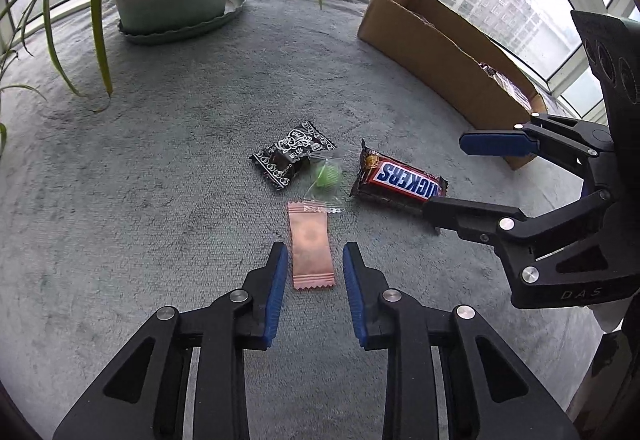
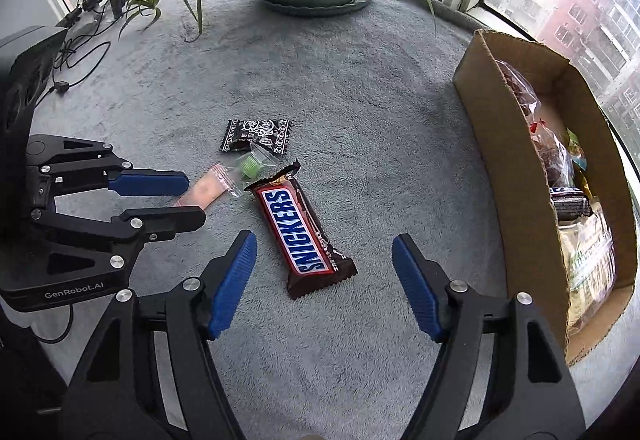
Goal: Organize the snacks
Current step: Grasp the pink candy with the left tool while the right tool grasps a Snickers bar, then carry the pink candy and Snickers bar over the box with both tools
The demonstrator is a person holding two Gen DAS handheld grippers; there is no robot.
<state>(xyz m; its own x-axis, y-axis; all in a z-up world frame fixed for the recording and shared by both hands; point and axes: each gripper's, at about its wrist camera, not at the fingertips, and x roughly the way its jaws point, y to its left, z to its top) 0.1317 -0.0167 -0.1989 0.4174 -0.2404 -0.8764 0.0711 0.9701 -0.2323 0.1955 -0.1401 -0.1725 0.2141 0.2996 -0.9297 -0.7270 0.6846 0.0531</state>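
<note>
Both grippers are in over the grey cloth [image 1: 140, 200] now, both with fingers spread, neither holding anything.

Left gripper [image 1: 315, 260] first: the pink sachet [image 1: 310, 248] lies dead ahead, its near end already sitting between the two blue pads, long axis running straight out along the fingers. So the jaws would close across its narrow width. From the right wrist view the same sachet [image 2: 202, 192] lies flat between those fingers.

Right gripper [image 2: 324, 246] is open much wider, and the Snickers [image 2: 302, 230] lies in front of it, near end pointing in between the pads, a little left of centre. Its long axis runs forward and leftward, slightly skewed to the fingers, so I reckon a small twist would square the pinch across the bar.

The box [image 2: 516, 176] stands to the right, already holding snacks, nearer the right gripper. Black packet [image 1: 292, 154] and green sweet [image 1: 327, 176] wait further out, just beyond the sachet.
</note>
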